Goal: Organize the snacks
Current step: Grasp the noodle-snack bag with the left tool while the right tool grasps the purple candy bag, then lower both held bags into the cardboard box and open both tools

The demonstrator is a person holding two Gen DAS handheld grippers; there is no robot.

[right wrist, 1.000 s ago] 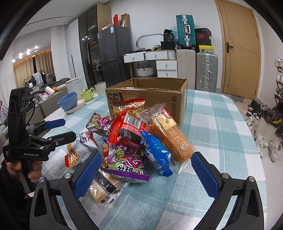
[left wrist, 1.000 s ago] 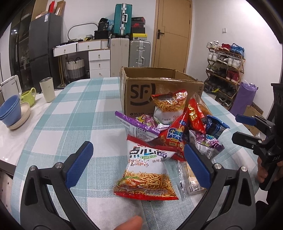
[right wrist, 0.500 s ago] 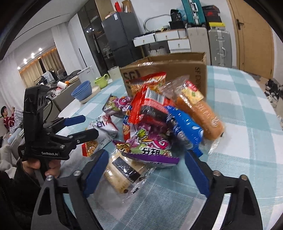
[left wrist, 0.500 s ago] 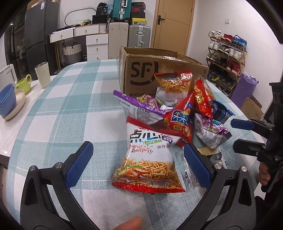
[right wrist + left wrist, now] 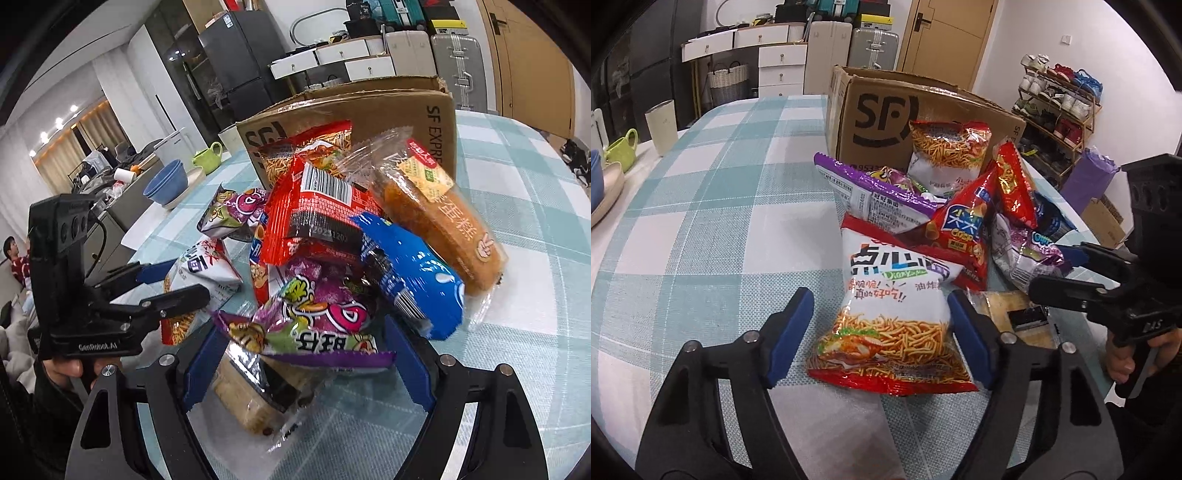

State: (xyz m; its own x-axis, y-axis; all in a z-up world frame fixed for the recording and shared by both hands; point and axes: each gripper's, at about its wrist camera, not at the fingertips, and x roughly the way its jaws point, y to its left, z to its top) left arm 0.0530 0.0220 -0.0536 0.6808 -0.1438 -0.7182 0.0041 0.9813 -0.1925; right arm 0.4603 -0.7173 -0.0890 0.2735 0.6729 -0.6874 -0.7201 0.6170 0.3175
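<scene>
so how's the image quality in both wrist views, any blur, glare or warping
Left wrist view: sharp in the middle, print on the noodle snack bag readable; fisheye bends the checked tablecloth lines, corners go black. Right wrist view: the blue packet is slightly smeared, glare streaks on the clear cake wrapper, and the cardboard box edges bow.

A heap of snack packets lies on the checked cloth before an open cardboard box (image 5: pixel 923 122). Nearest, flat on its back, is a white-and-red noodle-snack bag (image 5: pixel 894 317); a second like it (image 5: pixel 947 155) leans upright against the box. Among them sit a purple packet (image 5: pixel 314 321) (crumpled, foil-shiny), a blue packet (image 5: pixel 413 280), a red packet (image 5: pixel 314 218) and a clear-wrapped cake (image 5: pixel 439 218) lying aslant.
</scene>
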